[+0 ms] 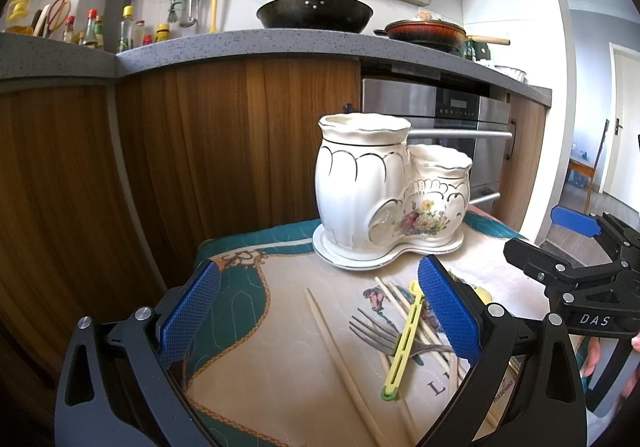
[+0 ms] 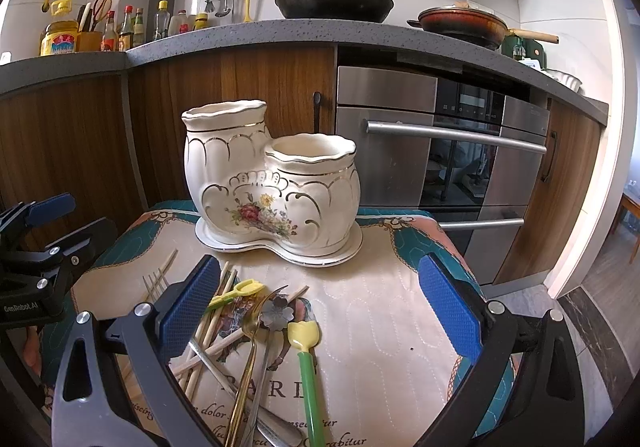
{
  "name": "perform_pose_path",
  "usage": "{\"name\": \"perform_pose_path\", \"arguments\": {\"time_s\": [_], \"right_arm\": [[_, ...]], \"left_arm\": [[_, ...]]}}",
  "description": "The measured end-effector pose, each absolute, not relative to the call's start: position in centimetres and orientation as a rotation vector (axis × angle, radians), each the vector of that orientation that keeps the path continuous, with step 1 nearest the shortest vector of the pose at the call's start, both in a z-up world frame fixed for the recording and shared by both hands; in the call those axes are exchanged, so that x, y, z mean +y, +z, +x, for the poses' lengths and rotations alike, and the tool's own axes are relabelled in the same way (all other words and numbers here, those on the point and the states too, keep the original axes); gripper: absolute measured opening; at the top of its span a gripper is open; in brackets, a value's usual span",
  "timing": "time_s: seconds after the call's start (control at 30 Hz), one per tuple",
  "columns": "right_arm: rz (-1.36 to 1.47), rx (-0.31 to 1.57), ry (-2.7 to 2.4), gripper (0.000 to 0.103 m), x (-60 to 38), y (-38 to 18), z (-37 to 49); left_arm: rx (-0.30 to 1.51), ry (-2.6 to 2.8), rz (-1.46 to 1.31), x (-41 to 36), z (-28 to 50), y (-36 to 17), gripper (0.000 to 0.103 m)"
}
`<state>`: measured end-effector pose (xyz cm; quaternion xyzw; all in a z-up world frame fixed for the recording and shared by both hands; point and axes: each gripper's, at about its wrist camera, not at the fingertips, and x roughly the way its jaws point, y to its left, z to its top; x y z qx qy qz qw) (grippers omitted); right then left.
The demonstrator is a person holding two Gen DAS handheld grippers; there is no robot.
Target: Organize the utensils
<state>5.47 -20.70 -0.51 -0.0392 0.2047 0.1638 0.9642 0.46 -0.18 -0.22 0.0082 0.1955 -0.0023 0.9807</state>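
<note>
1. nearest your right lens lies the utensil heap: a green-handled spoon [image 2: 308, 363] with a yellow tulip bowl, a gold spoon [image 2: 248, 359], a flower-headed spoon [image 2: 276, 313], a steel handle and a fan of wooden chopsticks [image 2: 212, 331], all on the quilted mat [image 2: 380, 327] that covers the table.
2. your right tongs [image 2: 320, 311] stand spread wide, gripping nothing; the heap sits between the two blue pads, crowded toward the left one.
3. your left tongs [image 1: 318, 313] are likewise spread and empty. between those pads you have a lone chopstick [image 1: 340, 359], a steel fork [image 1: 384, 335] and a yellow-green slotted handle [image 1: 404, 347] lying across it, all nearer the right pad.
4. the white ceramic holder [image 2: 272, 183], two joined cups on a saucer, stands upright at the far side of the mat, past both heaps. both cups look empty, so i judge the sorting has not begun.
5. the relation that matters: most handles run roughly along your line of sight, toward the holder, and your pads close across that line, so they should meet a handle broadside.
6. the right hand seems the nearer one for the spoons; the green-handled spoon, at the heap's edge and clear on one side, looks the easiest first pick.
</note>
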Motion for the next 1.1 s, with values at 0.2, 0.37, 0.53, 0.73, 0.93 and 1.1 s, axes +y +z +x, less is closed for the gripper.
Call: {"name": "perform_pose_path", "arguments": {"time_s": [0.2, 0.37, 0.53, 0.73, 0.93, 1.1], "right_arm": [[-0.08, 0.416, 0.331, 0.098, -20.66, -0.54, 5.45], [-0.084, 0.417, 0.333, 0.098, -20.49, -0.68, 5.49], [-0.085, 0.419, 0.332, 0.098, -20.44, -0.73, 5.48], [-0.087, 0.418, 0.332, 0.098, -20.41, -0.74, 5.48], [-0.087, 0.419, 0.332, 0.098, -20.42, -0.77, 5.45], [-0.086, 0.418, 0.331, 0.098, -20.43, -0.76, 5.47]], "left_arm": [[0.394, -0.005, 0.018, -0.19, 0.47, -0.23, 0.098], [0.395, -0.005, 0.018, -0.18, 0.48, -0.23, 0.098], [0.396, -0.005, 0.018, -0.18, 0.47, -0.21, 0.098], [0.396, -0.005, 0.019, -0.17, 0.55, -0.22, 0.098], [0.397, -0.005, 0.018, -0.18, 0.5, -0.19, 0.098], [0.398, -0.005, 0.018, -0.17, 0.56, -0.19, 0.098]]}}
